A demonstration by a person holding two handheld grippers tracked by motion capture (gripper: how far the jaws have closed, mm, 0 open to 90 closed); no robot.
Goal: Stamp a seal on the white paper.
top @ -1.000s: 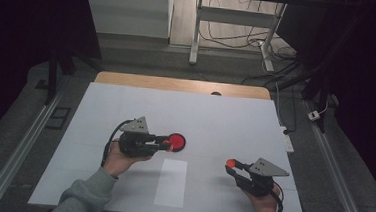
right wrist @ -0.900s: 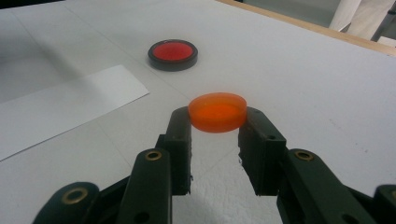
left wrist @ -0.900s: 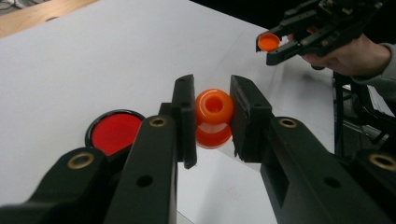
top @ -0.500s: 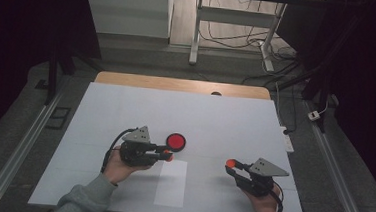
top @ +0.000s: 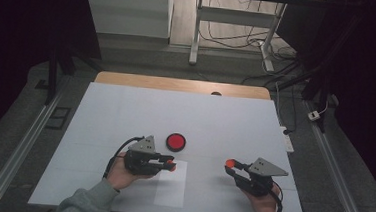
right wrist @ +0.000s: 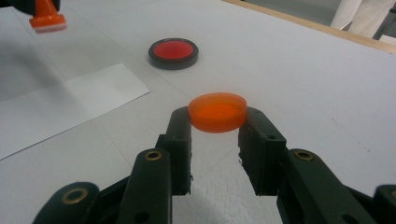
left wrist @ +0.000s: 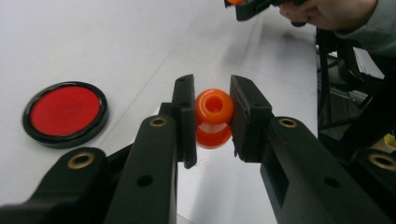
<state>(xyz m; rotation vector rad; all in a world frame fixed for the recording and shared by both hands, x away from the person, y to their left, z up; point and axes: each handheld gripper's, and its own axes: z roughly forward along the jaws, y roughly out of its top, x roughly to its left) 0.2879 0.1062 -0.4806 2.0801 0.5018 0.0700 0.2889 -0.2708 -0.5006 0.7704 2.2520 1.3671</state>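
Here the white table (top: 125, 111) bears a paper sheet (top: 170, 187) and a black-rimmed red ink pad (top: 176, 142). Above the sheet, the left gripper (left wrist: 213, 119) is clenched on an orange stamp (left wrist: 213, 116), its knob squeezed between narrowly parted jaws. The right gripper (right wrist: 215, 140), jaws wider, grasps a flat orange cap (right wrist: 217, 112) by its rim.

- You can see a big white table (top: 125, 111) with a wooden edge (top: 177, 84) at the far side.
- A round red pad in a black ring (top: 176, 142) sits on the table.
- A white sheet of paper (top: 173, 187) lies flat near your side, close to the red pad but not touching it.
- Past the table, cables (top: 231, 36) lie on the floor by a white metal stand (top: 196, 26).
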